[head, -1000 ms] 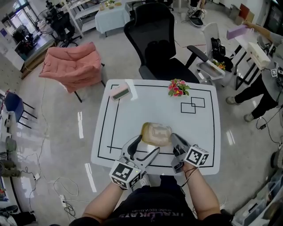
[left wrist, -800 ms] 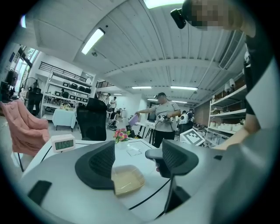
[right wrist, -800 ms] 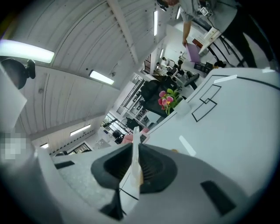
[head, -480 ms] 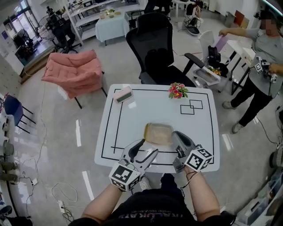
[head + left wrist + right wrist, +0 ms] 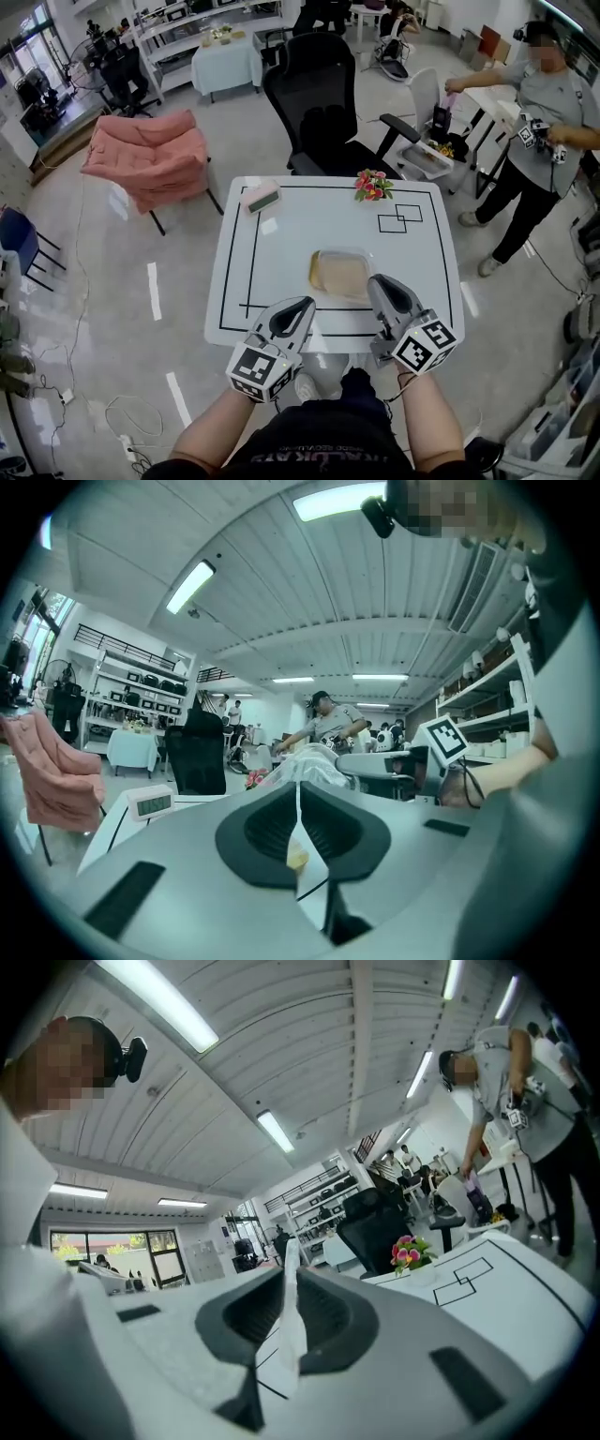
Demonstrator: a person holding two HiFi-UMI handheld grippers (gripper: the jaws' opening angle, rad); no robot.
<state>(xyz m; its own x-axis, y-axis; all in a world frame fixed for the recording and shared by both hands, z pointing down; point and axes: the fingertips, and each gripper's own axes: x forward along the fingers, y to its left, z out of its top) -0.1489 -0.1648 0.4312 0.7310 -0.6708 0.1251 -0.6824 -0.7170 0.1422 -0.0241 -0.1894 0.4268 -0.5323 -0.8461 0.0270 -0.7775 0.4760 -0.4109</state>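
The left gripper (image 5: 302,309) is closed. In the left gripper view, its jaws stand together with a thin strip of clear film pinched between them. This film belongs to the plastic bag (image 5: 339,275). The right gripper (image 5: 380,286) is closed in the same way, and the right gripper view shows the pale film caught in its jaws.

The white table (image 5: 281,234) carries a black lined frame, and the bag lies inside this frame, toward the near edge. Behind the table stands a black office chair (image 5: 323,94), and a pink armchair (image 5: 145,155) is well apart at the left. The bag holds a flat yellow-brown block, which may be bread, though I cannot tell for sure. The left gripper is at its near left corner and the right gripper at its near right side. At the far edge there are a small clock (image 5: 261,197) and a little pot of flowers (image 5: 372,185).

In my judgement the hold on both sides is made. The bag looks not yet raised from the table, and I cannot tell whether its mouth is open.
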